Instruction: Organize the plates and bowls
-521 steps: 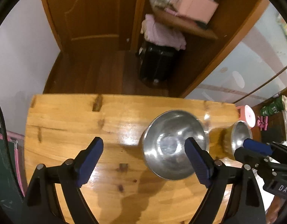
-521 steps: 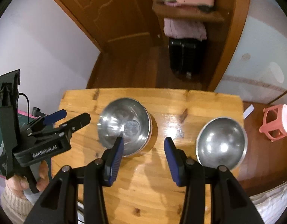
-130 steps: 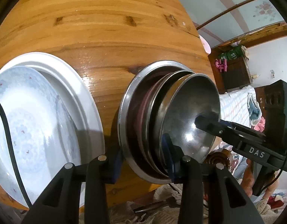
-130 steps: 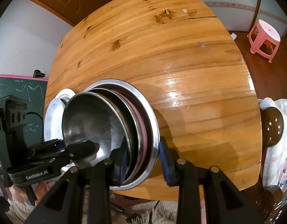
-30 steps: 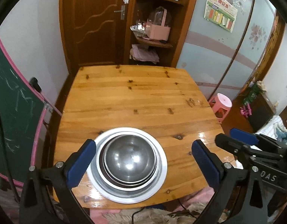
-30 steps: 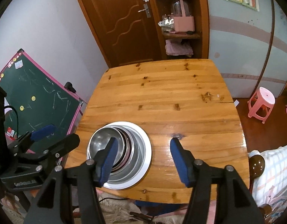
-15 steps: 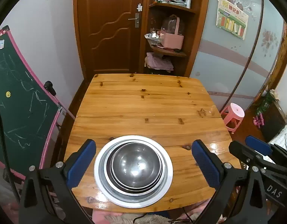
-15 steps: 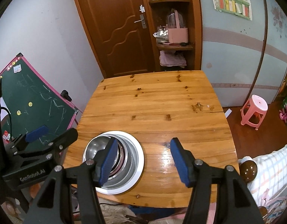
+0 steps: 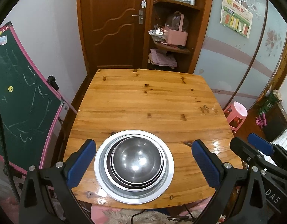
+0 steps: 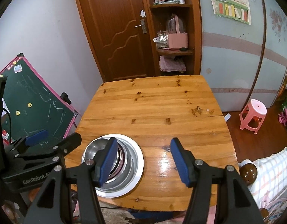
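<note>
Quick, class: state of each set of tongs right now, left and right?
Left tongs: open, holding nothing, above the stacked bowls.
Right tongs: open, holding nothing, over the table.

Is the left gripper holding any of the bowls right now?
No. The left gripper is open above the stacked bowls, holding nothing.

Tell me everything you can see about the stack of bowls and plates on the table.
The stack sits near the wooden table's front edge, left of centre. Its base is a wide white plate; nested in it are shallow metal dishes, one showing a reddish rim, topped by a shiny steel bowl standing upright and empty. The pieces look centred and level. Nothing else touches it; both grippers hang open above, clear of it.
</note>
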### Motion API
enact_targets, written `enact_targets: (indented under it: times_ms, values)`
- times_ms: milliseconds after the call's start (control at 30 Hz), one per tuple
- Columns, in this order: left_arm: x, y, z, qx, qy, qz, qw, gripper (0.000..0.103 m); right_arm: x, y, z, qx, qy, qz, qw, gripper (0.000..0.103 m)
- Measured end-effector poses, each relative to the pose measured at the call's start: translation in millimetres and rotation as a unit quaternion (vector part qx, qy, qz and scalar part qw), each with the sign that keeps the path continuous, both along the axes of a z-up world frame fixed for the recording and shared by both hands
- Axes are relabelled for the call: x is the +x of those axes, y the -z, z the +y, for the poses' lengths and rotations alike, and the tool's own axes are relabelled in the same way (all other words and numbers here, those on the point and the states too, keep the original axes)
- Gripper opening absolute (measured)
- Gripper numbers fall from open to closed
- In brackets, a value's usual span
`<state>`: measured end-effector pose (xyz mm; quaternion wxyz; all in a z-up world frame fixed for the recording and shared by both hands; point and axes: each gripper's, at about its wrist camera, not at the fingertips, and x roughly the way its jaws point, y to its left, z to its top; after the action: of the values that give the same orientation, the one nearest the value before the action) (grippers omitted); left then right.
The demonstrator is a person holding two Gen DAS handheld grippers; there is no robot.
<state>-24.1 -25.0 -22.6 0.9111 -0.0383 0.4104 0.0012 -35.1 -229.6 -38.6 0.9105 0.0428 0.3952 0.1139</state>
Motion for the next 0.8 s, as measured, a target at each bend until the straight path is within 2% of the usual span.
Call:
enact_targets:
  times_ms: [800]
  values:
    - [-2.0,3.1,-2.0,0.019,-0.014,0.002,0.9997,0.102,3.4,6.5,-2.6,0.000,-0.001,0.006,1.000,0.059]
